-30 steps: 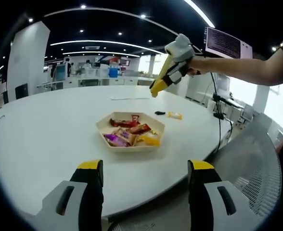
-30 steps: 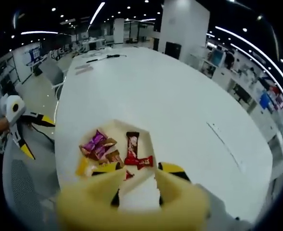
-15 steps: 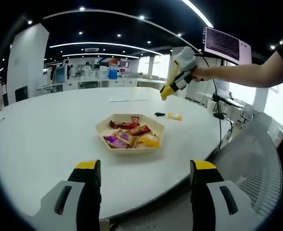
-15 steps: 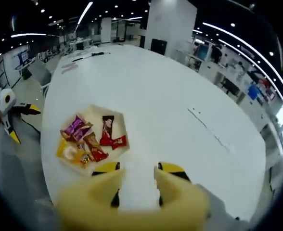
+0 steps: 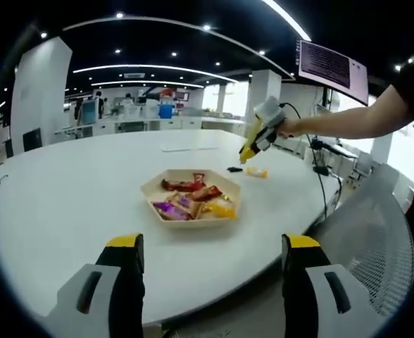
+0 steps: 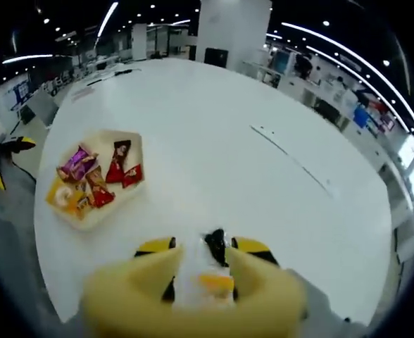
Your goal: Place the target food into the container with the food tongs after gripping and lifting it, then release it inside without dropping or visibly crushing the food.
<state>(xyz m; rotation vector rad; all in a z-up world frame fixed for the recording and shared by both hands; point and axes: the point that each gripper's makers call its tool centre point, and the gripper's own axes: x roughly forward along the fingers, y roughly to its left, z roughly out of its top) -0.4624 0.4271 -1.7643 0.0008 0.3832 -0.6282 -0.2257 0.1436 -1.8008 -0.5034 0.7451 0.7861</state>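
Note:
A hexagonal tray (image 5: 148, 187) holding several wrapped snacks (image 5: 193, 198) sits in the middle of the white table. Beyond it lie a yellow wrapped snack (image 5: 256, 171) and a small black item (image 5: 234, 169). My right gripper (image 5: 246, 156), held by a person's arm, hovers just above them, nose down. In the right gripper view the right gripper (image 6: 204, 246) is open, and the yellow snack (image 6: 215, 282) and black item (image 6: 214, 241) lie between its jaws below. The tray (image 6: 108, 134) is off to the left. My left gripper (image 5: 212, 243) is open and empty at the table's near edge.
A thin paper strip (image 5: 187, 145) lies on the far side of the table (image 5: 66, 190). A grey mesh chair (image 5: 376, 246) stands at the right by the table edge. A stand with cables (image 5: 321, 158) is behind the right gripper. Office desks line the background.
The right gripper has moved from above the tray out to the yellow snack and come lower over it. The left gripper has stayed nearly still.

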